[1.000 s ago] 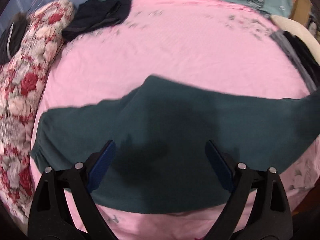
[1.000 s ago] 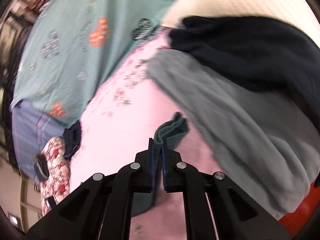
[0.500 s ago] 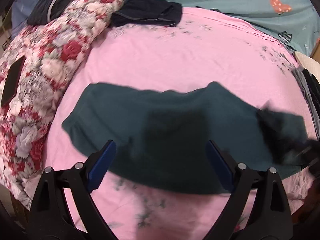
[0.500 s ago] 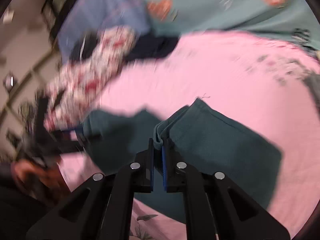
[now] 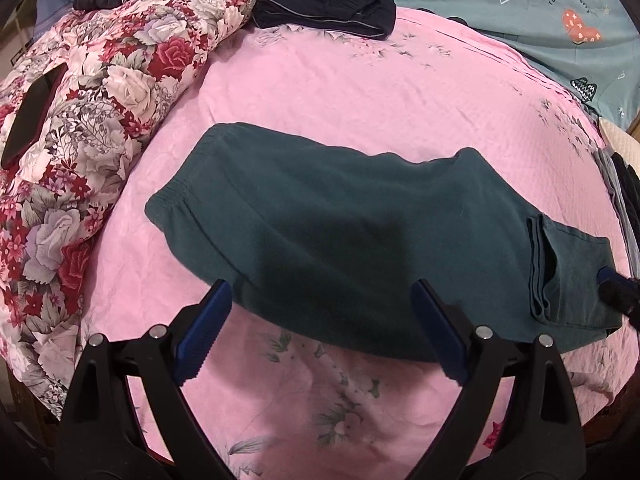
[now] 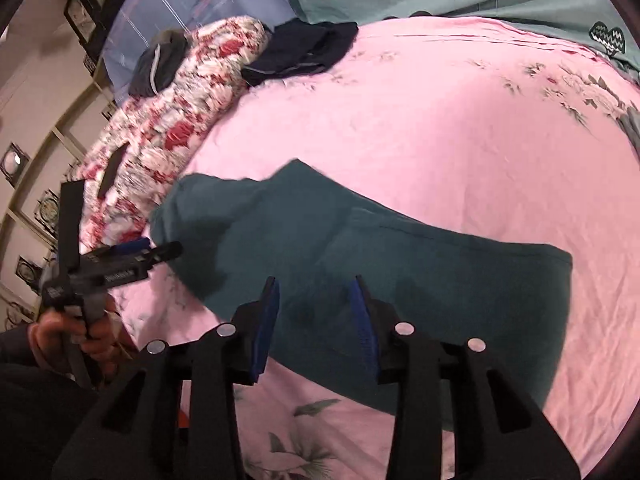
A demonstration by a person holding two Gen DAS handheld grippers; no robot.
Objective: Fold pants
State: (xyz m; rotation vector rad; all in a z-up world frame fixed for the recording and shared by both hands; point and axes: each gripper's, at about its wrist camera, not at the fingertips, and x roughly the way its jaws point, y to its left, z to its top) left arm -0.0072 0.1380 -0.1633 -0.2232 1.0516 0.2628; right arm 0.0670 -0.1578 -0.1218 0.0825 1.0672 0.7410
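Note:
Dark green pants (image 5: 360, 232) lie flat on the pink bedsheet (image 5: 360, 92), waistband at the left, leg ends folded back over the right part. My left gripper (image 5: 320, 332) is open and empty just above the pants' near edge. My right gripper (image 6: 316, 320) is open and empty over the folded part of the pants (image 6: 400, 264). The right gripper's tip (image 5: 614, 286) shows at the right edge of the left wrist view. The left gripper (image 6: 132, 258) shows in a hand at the left of the right wrist view.
A rolled floral quilt (image 5: 80, 120) lies along the left with a dark phone (image 5: 32, 116) on it. Dark folded garments (image 5: 328, 8) sit at the far side by a teal pillow (image 5: 540, 12). More clothes (image 5: 624, 192) lie at the right edge.
My right gripper carried the leg ends leftward over the pants, then opened and let them go. The pants now lie folded shorter. My left gripper stayed open and pulled back.

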